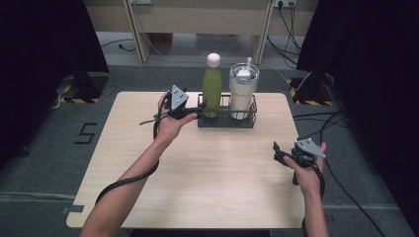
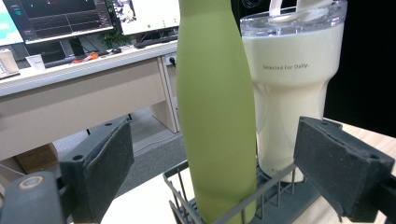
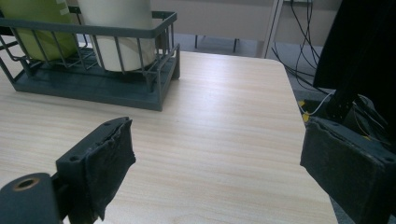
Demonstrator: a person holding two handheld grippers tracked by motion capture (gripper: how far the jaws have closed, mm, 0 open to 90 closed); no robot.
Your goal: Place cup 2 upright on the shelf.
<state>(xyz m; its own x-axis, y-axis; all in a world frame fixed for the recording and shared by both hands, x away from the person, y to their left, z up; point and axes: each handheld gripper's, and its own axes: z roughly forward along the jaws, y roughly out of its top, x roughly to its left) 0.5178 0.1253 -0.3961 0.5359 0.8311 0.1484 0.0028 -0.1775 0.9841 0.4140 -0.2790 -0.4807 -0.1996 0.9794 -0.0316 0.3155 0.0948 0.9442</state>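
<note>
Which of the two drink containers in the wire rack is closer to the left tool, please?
The green bottle, standing at the rack's left end, right beside the left tool. The cream tumbler stands on its far side.

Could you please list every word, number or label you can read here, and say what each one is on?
"Selected For Daily." on the cream tumbler.
"5" on the floor, left of the table.
Small print low on the tumbler is cut off by the rack.
The monitors are too blurred to read.

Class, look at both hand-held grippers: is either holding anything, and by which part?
Nothing is held. The left hand-held gripper stands open around the green bottle, pads apart from it; the right hand-held gripper is open.
</note>
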